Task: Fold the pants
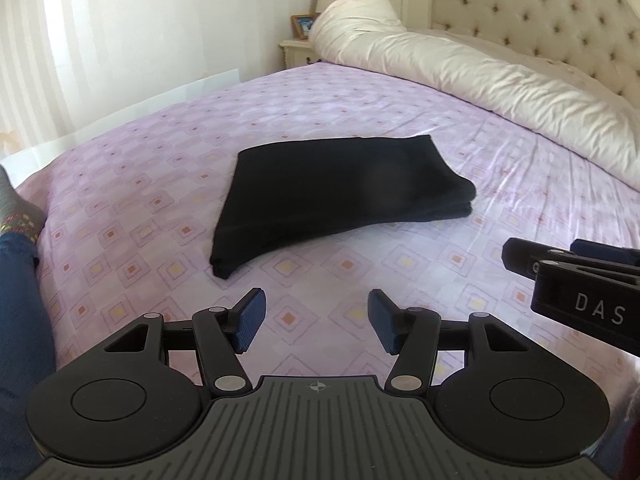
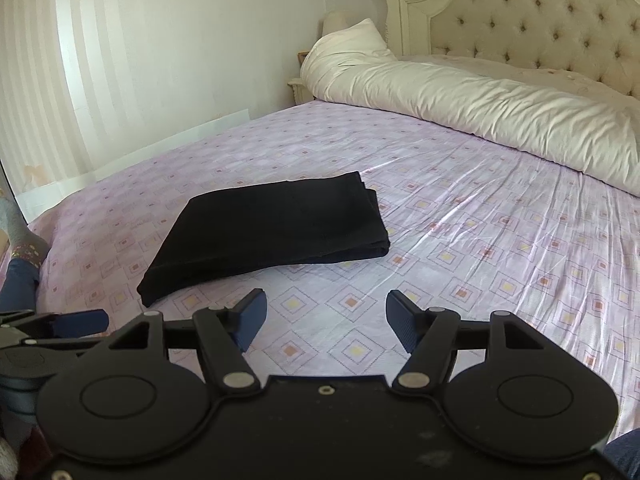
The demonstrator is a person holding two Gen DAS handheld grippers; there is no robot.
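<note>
Black pants (image 1: pixel 332 192) lie folded in a flat, layered rectangle on the lilac patterned bed sheet (image 1: pixel 160 184); they also show in the right wrist view (image 2: pixel 272 232). My left gripper (image 1: pixel 317 320) is open and empty, hovering over the sheet a little short of the pants' near edge. My right gripper (image 2: pixel 326 326) is open and empty, also over the sheet in front of the pants. The right gripper's side shows at the right of the left wrist view (image 1: pixel 576 276). The left gripper's fingers (image 2: pixel 76 322) show at the lower left of the right wrist view.
A rolled white duvet (image 2: pixel 480 108) and pillow (image 1: pixel 352 12) lie along the tufted headboard (image 2: pixel 540 20). A nightstand (image 1: pixel 298 52) with a photo frame stands at the far corner. A person's leg in jeans with a patterned sock (image 1: pixel 20 216) is at the bed's left edge.
</note>
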